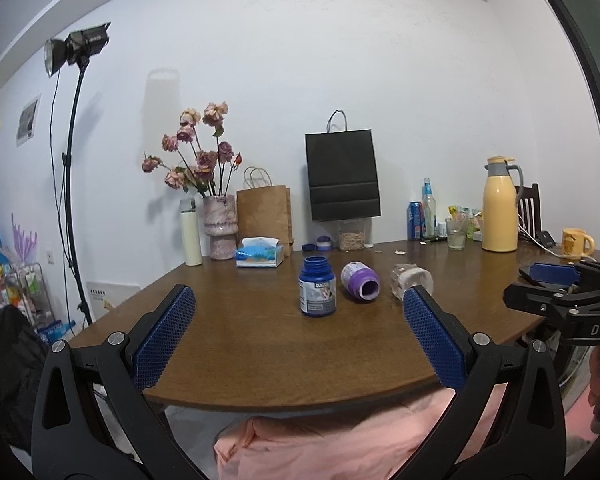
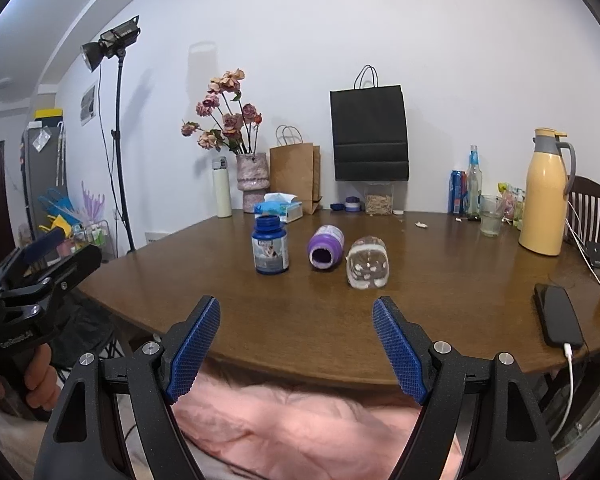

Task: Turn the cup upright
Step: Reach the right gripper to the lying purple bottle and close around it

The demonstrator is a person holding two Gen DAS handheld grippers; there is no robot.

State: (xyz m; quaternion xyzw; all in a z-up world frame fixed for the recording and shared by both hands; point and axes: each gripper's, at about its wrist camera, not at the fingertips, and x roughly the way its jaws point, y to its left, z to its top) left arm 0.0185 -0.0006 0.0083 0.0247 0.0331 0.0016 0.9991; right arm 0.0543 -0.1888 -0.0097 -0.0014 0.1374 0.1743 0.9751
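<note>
A clear glass cup [image 1: 410, 280] [image 2: 368, 266] lies on its side on the brown table [image 1: 260, 340] [image 2: 440, 280], one end facing the front edge. To its left a purple bottle [image 1: 360, 281] [image 2: 326, 247] also lies on its side, its mouth toward me. Left of that stands a blue bottle [image 1: 317, 286] [image 2: 270, 246], upright and without a lid. My left gripper [image 1: 299, 296] hovers open over the near table edge, short of the bottles. My right gripper [image 2: 296, 304] is open too, near the front edge, with the cup ahead and slightly right. Neither holds anything.
A black phone [image 2: 558, 320] on a white cable lies at the right edge. A yellow thermos [image 2: 544, 196], drinking glass [image 2: 491, 220], mug [image 1: 576, 243], tissue box [image 1: 258, 254], flower vase [image 2: 252, 184] and paper bags line the back. Pink cloth [image 2: 300, 432] lies below the table edge.
</note>
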